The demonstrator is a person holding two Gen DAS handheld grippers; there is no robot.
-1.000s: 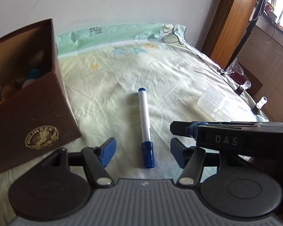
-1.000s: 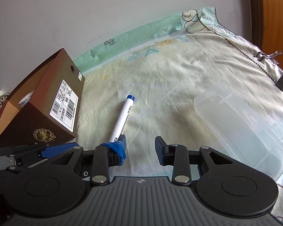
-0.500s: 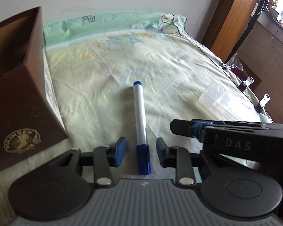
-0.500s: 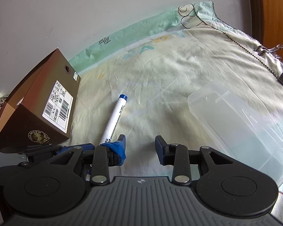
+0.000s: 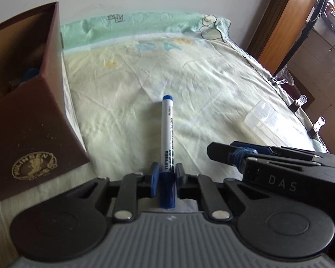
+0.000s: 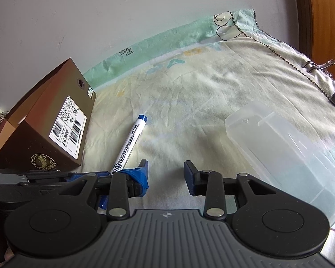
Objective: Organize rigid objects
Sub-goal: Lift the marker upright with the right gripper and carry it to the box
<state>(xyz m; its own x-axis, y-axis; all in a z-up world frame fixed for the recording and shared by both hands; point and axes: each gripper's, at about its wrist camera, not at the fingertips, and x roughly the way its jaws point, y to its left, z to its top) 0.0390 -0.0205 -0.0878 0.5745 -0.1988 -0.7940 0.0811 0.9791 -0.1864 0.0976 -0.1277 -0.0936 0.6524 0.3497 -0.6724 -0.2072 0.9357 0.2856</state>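
A white whiteboard marker [image 5: 167, 134] with blue cap and blue end lies on the pale sheet, pointing away. My left gripper [image 5: 166, 175] is shut on its near blue-capped end. The marker also shows in the right wrist view [image 6: 129, 147], with its near end hidden behind the left gripper. My right gripper [image 6: 166, 174] is open and empty, just right of the marker. A brown cardboard shoe box [image 5: 29, 120] stands open at the left, with several objects inside; it also shows in the right wrist view [image 6: 49, 129].
A clear plastic lidded case [image 6: 285, 154] lies on the sheet at the right, also seen in the left wrist view [image 5: 270, 120]. A white wall runs behind. The sheet [image 5: 189, 71] is clipped at its right edge, beside a wooden door frame [image 5: 285, 15].
My left gripper moved forward over the marker's capped end and closed on it. The right gripper stayed open beside it and shifted slightly.
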